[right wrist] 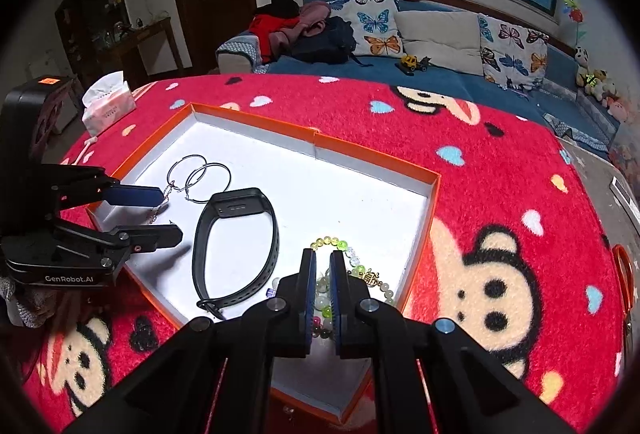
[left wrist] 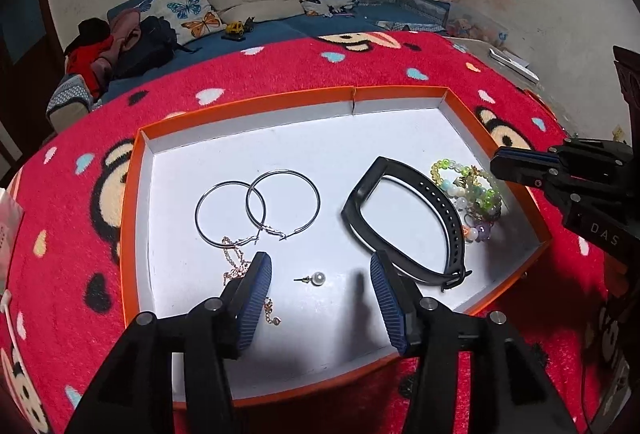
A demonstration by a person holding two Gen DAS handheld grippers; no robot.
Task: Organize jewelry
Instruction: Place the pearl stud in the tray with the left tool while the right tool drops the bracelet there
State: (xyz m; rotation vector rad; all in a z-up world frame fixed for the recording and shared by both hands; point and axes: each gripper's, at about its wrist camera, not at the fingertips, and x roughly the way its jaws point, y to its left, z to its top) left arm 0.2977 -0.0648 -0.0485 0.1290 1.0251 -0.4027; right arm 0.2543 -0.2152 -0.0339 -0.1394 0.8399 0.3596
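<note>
A shallow orange box (left wrist: pixel 138 170) with a white floor holds the jewelry. Two silver hoop earrings (left wrist: pixel 282 204) overlap at its left, and a thin gold chain (left wrist: pixel 234 266) lies below them. A black wristband (left wrist: pixel 404 230) lies to the right, with beaded bracelets (left wrist: pixel 476 194) beyond it. My left gripper (left wrist: pixel 320 266) is open just above the box floor, and a pearl stud earring (left wrist: pixel 316 278) lies loose between its fingers. My right gripper (right wrist: pixel 323 256) is shut, hanging over the beaded bracelets (right wrist: pixel 340 246), with nothing seen between its pads.
The box (right wrist: pixel 434 190) rests on a red fleece cover (right wrist: pixel 500 194) with monkey faces and hearts. A tissue pack (right wrist: pixel 108 102) and a black device (right wrist: pixel 24 106) stand at the far left. A blue sofa (right wrist: pixel 460 82) with cushions is behind.
</note>
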